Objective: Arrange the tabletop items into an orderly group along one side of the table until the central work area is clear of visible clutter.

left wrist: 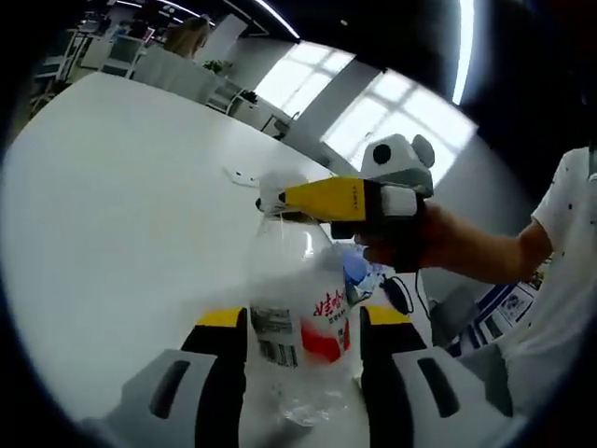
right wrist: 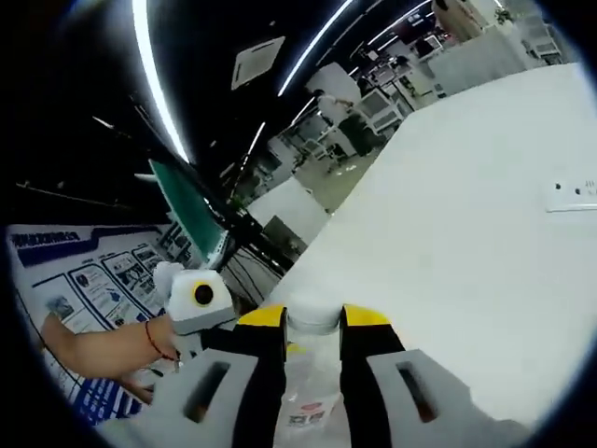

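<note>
Both jaws pinch a clear bottle (left wrist: 298, 327) on a white table (left wrist: 121, 215) in an office

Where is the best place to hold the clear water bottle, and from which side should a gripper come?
Grip the water bottle around its labelled body, coming from the side, as the left gripper appears to do: the round upright wall fits between the two jaws. The right gripper sits at the narrow white cap, probably a less steady hold.
</note>
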A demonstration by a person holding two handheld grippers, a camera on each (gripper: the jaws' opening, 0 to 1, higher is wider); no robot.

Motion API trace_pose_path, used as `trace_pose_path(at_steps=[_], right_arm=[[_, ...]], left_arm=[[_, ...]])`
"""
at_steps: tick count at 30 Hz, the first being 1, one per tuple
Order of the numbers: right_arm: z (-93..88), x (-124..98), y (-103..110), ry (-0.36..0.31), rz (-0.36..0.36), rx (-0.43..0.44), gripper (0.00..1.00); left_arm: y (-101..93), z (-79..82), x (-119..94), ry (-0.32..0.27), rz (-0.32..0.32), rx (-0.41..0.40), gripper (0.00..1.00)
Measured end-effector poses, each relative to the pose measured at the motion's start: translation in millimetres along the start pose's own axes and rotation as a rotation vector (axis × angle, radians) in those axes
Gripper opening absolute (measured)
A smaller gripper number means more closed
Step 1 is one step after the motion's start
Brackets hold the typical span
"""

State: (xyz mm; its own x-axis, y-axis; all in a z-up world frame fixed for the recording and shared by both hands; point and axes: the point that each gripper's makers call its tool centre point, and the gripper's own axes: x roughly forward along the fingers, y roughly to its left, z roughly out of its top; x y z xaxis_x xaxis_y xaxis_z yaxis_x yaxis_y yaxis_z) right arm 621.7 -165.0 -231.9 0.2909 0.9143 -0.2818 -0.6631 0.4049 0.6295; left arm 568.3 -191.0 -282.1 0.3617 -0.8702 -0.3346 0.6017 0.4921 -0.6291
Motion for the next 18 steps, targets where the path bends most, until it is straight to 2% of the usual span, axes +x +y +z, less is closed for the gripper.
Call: trace_pose_path(at_steps=[2, 3, 6, 18], right_arm=[[-0.4, -1.1, 7.3, 0.006, 0.015, -0.042, 0.19], [-0.2, -1.5, 9.9, 0.005, 0.018, -0.046, 0.19], [-0.4, -4.3, 13.9, 0.01, 0.016, -0.06, 0.19], [9.0, -26.0, 32.3, 0.021, -0.003, -0.248, 0.18]], left_arm=[[-5.2, -2.3, 2.7, 0.004, -0.038, -0.001, 0.42], [-2.3, -2.1, 3.6, 0.005, -0.023, 0.003, 0.42], [-7.9, -2.1, 2.1, 0.005, -0.047, 0.04, 0.41], [-22.2, 7.6, 12.4, 0.003, -0.038, 0.165, 0.4]])
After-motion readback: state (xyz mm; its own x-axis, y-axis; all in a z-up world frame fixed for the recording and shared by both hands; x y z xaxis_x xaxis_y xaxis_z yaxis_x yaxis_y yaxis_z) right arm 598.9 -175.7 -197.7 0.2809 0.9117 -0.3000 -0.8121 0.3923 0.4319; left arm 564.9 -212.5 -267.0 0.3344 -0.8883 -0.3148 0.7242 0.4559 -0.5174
